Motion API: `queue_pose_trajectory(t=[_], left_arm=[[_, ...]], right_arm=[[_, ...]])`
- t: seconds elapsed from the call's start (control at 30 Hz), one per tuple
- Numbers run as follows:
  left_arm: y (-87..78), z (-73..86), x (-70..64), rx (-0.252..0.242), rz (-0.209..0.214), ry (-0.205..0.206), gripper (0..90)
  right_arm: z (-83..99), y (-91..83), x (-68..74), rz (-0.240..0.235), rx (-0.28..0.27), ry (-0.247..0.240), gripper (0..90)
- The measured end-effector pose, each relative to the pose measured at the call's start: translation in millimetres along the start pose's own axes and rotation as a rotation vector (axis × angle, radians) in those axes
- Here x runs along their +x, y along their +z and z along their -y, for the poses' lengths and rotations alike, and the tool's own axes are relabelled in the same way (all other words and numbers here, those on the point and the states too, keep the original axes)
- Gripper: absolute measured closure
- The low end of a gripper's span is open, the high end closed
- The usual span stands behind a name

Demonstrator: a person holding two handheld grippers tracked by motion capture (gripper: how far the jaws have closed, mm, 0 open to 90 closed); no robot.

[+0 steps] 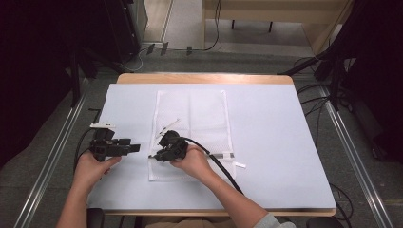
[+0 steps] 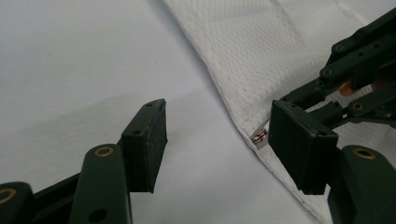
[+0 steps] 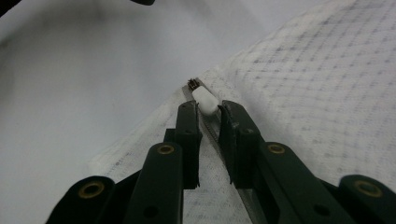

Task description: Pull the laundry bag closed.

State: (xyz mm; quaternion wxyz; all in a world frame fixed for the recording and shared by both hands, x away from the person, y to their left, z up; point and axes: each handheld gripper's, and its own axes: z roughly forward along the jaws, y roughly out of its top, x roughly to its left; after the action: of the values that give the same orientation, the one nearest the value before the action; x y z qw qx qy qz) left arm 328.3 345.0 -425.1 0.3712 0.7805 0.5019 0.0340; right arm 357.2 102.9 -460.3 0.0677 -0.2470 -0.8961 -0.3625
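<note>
Right gripper (image 3: 208,112): black jaws almost together, pinching the white zipper pull (image 3: 205,100) at its near end.
Zipper pull: small, smooth, rounded, lying on the bag's left edge.
Left gripper (image 1: 135,148): jaws wide apart, empty, aimed at that edge.
Mesh bag (image 1: 199,111): white, netted, rectangular, flat on the pale table cover (image 1: 275,137).

A mesh bag (image 1: 190,128) is lying flat at the middle of the tabletop (image 1: 275,142), with the right tongs (image 1: 153,156) sitting on its near left edge and the left tongs (image 1: 137,148) resting just left of it.
</note>
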Motion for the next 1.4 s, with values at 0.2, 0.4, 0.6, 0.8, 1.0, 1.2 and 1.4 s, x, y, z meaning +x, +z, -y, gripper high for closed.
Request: queue_pose_trajectory(t=[0.2, 0.4, 0.6, 0.8, 1.0, 1.2, 1.4], left_arm=[[-0.2, 0.2, 0.5, -0.003, 0.000, -0.002, 38.3], [0.3, 0.3, 1.0, 0.000, 0.002, -0.002, 38.2], [-0.9, 0.7, 1.9, -0.002, -0.001, -0.003, 38.2], [-3.7, 1.5, 1.7, -0.016, -0.003, -0.006, 38.2], [-2.3, 2.1, 2.0, -0.013, 0.004, -0.005, 39.4], [-0.4, 3.1, 2.3, -0.013, 0.031, 0.000, 40.9], [2.2, 3.4, -1.4, -0.010, 0.062, 0.013, 44.5]], right_arm=[[-5.8, 5.4, 4.0, 0.000, -0.007, -0.025, 77.4], [-14.6, 14.4, 9.1, 0.000, 0.004, -0.036, 82.8], [-14.1, 16.1, 8.5, 0.005, 0.015, -0.052, 83.7], [-10.7, 17.0, 13.4, 0.041, -0.011, -0.114, 85.1], [-11.5, 15.6, 7.8, 0.003, 0.000, -0.069, 88.0], [-13.6, 9.5, 7.6, -0.003, -0.009, -0.083, 88.1], [-18.5, -3.3, 8.5, -0.006, -0.037, -0.099, 88.0]])
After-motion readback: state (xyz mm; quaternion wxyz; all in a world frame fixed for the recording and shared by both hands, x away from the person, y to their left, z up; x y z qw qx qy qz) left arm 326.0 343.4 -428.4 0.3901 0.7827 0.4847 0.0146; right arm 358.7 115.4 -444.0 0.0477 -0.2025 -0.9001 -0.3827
